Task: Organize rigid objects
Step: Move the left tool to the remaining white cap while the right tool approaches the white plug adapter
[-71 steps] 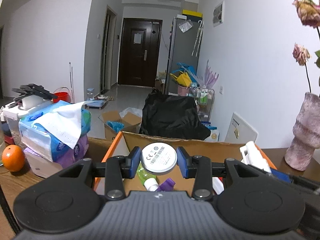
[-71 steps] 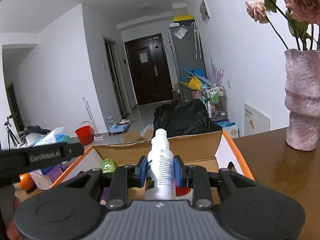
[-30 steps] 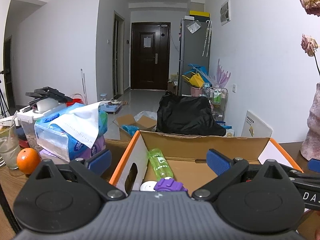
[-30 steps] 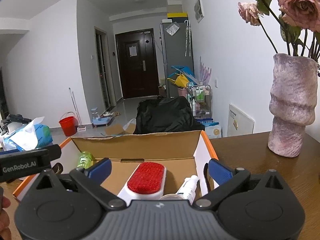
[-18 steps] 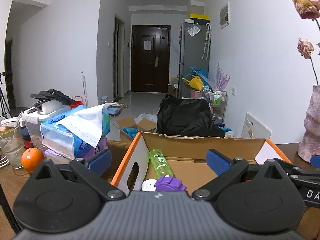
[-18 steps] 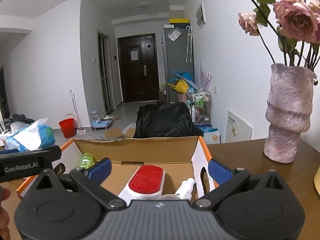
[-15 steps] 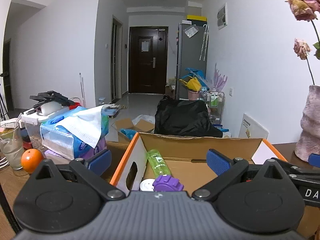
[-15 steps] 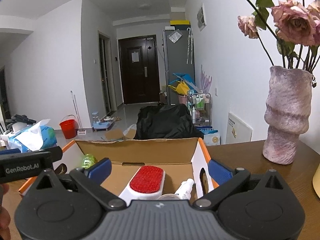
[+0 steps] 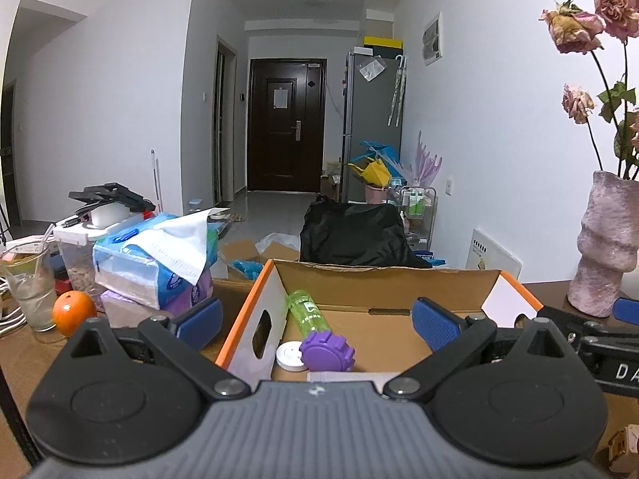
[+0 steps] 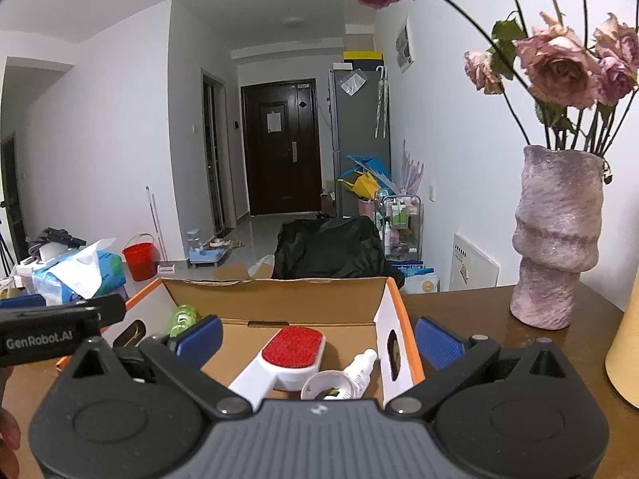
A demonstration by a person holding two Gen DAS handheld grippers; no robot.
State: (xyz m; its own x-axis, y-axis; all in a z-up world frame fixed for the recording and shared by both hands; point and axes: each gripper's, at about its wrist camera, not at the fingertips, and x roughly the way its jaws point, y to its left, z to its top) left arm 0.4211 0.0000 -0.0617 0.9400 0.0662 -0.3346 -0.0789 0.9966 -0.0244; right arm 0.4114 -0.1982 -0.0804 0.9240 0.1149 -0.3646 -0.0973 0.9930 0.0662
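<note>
1. the cardboard box (image 9: 275,303) is open at the top, brown inside, with white outer walls, orange edging along the rim and an oval handle hole in each short side; it sits on the wooden table (image 10: 471,311).
2. inside it, at the left end, a green bottle (image 9: 306,313) lies on its side along the left wall, with a purple ribbed cap (image 9: 327,353) at its near end and a white round disc (image 9: 291,356) just beside that cap.
3. at the right end of the box, a white lint brush with a red pad (image 10: 293,345) lies flat, and a small white spray bottle (image 10: 361,367) lies next to it by the right wall; a round white-rimmed item (image 10: 325,385) sits at their near ends, partly hidden.
4. the left gripper (image 9: 317,321) is spread wide, its blue pads well apart, holding nothing and touching nothing; it hovers at the near left part of the box.
5. the right gripper (image 10: 317,339) is likewise spread wide and empty, hovering at the near right part of the box, one pad either side of the brush in view.
6. left of the box are stacked tissue packs (image 9: 155,263), an orange (image 9: 74,313) and a glass with a straw (image 9: 30,283).
7. right of the box stands a pink textured vase (image 10: 557,239) with dried roses (image 10: 555,64).
</note>
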